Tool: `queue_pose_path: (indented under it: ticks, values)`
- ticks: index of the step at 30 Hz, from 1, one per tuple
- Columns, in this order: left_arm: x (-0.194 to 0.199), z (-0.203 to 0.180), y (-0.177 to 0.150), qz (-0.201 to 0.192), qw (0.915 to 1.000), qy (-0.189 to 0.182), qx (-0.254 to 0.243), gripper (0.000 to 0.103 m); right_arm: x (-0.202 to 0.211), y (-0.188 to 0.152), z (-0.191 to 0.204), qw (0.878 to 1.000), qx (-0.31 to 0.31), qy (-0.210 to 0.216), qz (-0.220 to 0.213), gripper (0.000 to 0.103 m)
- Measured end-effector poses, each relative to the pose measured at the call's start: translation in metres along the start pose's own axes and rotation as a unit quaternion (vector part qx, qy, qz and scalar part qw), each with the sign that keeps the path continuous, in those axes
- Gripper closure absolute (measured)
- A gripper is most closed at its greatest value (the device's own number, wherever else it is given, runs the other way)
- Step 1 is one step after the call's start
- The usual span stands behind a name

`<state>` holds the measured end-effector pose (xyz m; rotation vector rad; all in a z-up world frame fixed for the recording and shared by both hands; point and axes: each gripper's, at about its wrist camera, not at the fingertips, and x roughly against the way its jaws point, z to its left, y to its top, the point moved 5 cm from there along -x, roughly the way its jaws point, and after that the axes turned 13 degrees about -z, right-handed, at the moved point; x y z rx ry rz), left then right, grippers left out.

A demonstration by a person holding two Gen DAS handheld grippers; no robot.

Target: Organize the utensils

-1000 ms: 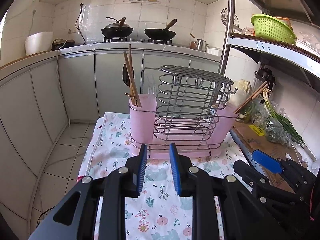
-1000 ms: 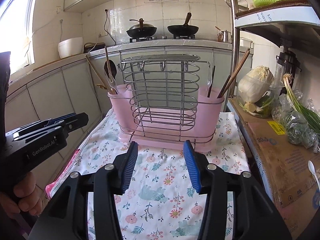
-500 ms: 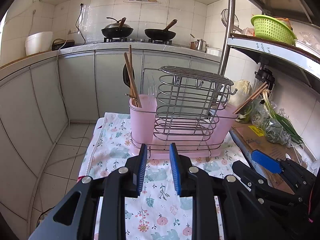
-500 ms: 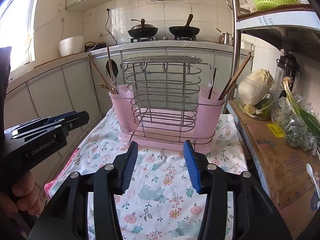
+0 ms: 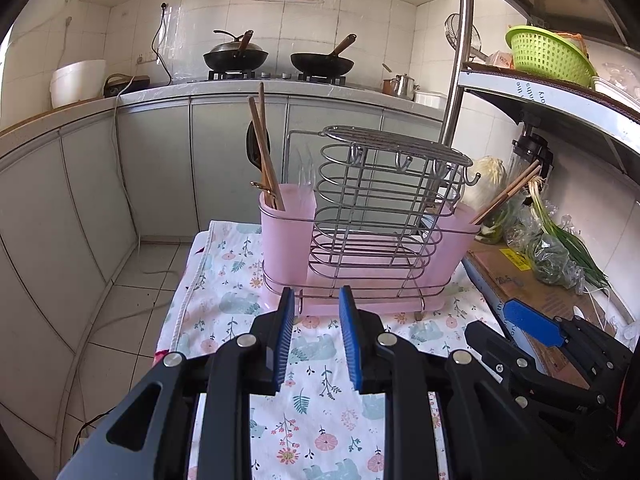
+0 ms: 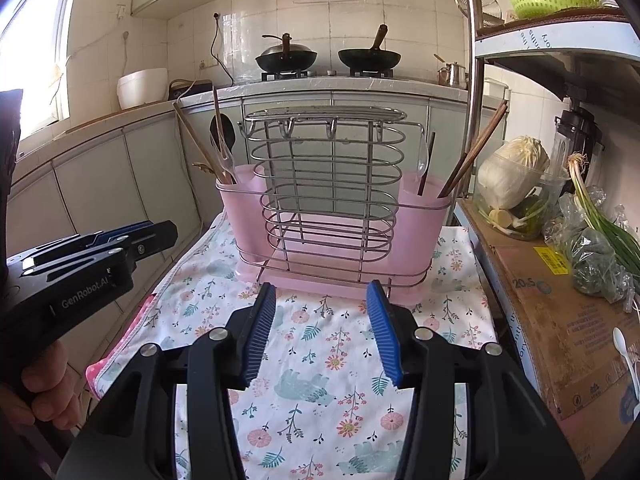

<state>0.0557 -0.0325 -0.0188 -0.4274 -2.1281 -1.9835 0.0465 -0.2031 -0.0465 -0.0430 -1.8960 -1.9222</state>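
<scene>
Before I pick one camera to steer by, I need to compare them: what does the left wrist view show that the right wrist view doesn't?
Only the left wrist view shows the floor tiles beside the table and the right gripper from the side. Only the right wrist view shows the window, a white spoon on the cardboard box, a hand holding the left gripper. Both show the pink utensil rack, chopsticks, floral cloth, two woks.
</scene>
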Motion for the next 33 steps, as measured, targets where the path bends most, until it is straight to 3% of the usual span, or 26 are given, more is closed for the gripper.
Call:
queue_pose_path:
  ticks: [24, 33]
  values:
    - [-0.014, 0.000, -0.011, 0.010, 0.9999, 0.004, 0.003, 0.081, -0.013, -0.009, -0.001, 1.000, 0.002, -0.004, 0.015, 0.055]
    - [-0.025, 0.004, -0.020, 0.032, 0.9994, 0.011, 0.011, 0.081, -0.020, -0.015, -0.003, 1.000, 0.001, -0.007, 0.022, 0.055]
